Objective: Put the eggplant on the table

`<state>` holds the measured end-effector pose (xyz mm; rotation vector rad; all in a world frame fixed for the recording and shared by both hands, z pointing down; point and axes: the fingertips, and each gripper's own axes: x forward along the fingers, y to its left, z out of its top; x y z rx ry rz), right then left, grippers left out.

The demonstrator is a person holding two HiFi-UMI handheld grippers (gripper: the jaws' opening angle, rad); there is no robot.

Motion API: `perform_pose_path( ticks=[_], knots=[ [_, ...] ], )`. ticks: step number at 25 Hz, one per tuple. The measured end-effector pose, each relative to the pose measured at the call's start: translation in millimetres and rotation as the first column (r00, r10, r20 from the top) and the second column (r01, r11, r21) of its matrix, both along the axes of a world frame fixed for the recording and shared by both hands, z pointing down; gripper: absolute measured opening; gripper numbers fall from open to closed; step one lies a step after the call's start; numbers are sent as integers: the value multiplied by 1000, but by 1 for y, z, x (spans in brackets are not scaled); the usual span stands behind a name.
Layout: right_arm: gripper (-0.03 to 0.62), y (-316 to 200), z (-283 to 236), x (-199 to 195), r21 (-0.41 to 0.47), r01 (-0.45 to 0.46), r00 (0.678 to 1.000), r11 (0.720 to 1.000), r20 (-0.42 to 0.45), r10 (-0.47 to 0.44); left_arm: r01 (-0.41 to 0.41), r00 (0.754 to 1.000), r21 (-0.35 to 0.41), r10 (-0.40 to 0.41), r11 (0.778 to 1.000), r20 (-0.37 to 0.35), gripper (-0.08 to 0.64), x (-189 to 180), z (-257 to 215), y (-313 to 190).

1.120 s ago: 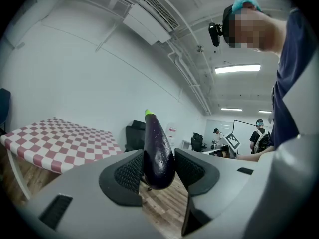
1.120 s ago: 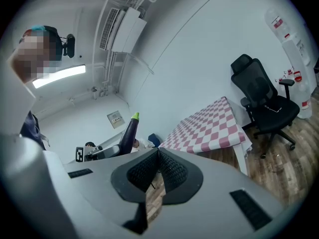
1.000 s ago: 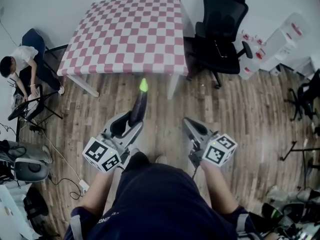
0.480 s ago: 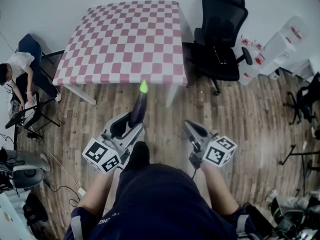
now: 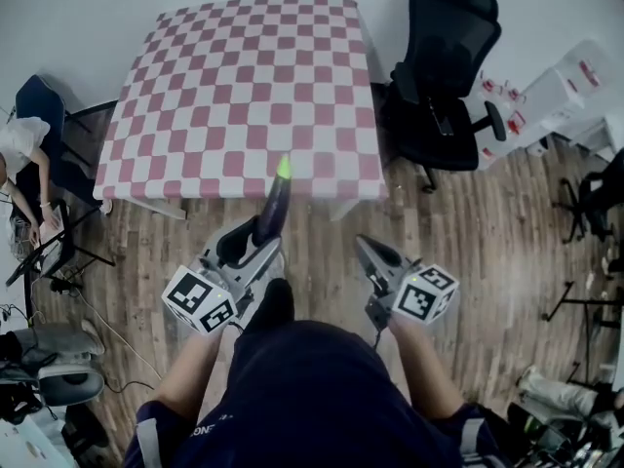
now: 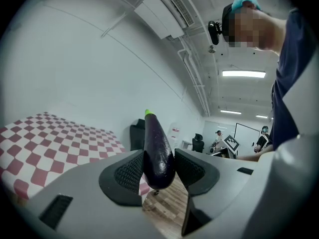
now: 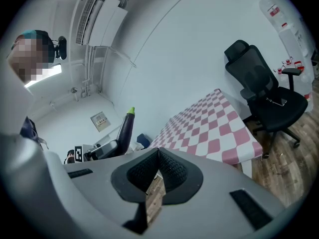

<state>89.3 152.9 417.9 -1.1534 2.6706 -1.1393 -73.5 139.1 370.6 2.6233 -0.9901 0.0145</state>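
Note:
A dark purple eggplant (image 5: pixel 274 209) with a green tip stands up between the jaws of my left gripper (image 5: pixel 255 243), which is shut on its thick end. The left gripper view shows the eggplant (image 6: pixel 157 153) pressed between both black pads. Its green tip reaches the near edge of the table (image 5: pixel 244 76) with the pink and white checked cloth. My right gripper (image 5: pixel 371 251) hangs over the wooden floor to the right, jaws shut with nothing between them (image 7: pixel 157 169). The eggplant (image 7: pixel 125 128) also appears in the right gripper view, at the left.
A black office chair (image 5: pixel 444 76) stands right of the table. A seated person (image 5: pixel 19 154) is at the far left beside a blue chair. White boxes (image 5: pixel 556 91) sit at the right wall. Cables and gear lie on the floor at the lower left.
Both grippers have moved forward toward the table, which now sits closer and larger in the head view. The eggplant's tip has reached the table's near edge. Both grips are unchanged.

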Motion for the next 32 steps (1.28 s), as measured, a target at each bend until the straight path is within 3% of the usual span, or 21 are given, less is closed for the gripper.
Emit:
perform_pose_path(
  ticks=[7, 12, 21, 32],
  knots=[
    [17, -93, -5, -66, -20, -2, 1000, 1000, -25, 2, -40, 999, -27, 40, 999, 4, 218, -52, 4, -97],
    [17, -134, -4, -88, -25, -30, 998, 999, -60, 28, -63, 998, -20, 63, 998, 14, 218, -78, 6, -147],
    [17, -161, 0, -87, -46, -65, 995, 997, -84, 61, -91, 996, -35, 92, 995, 12, 218, -84, 15, -184],
    [17, -193, 4, -60, -52, -34, 997, 998, -70, 30, -64, 995, -58, 68, 996, 69, 218, -57, 29, -211]
  ],
)
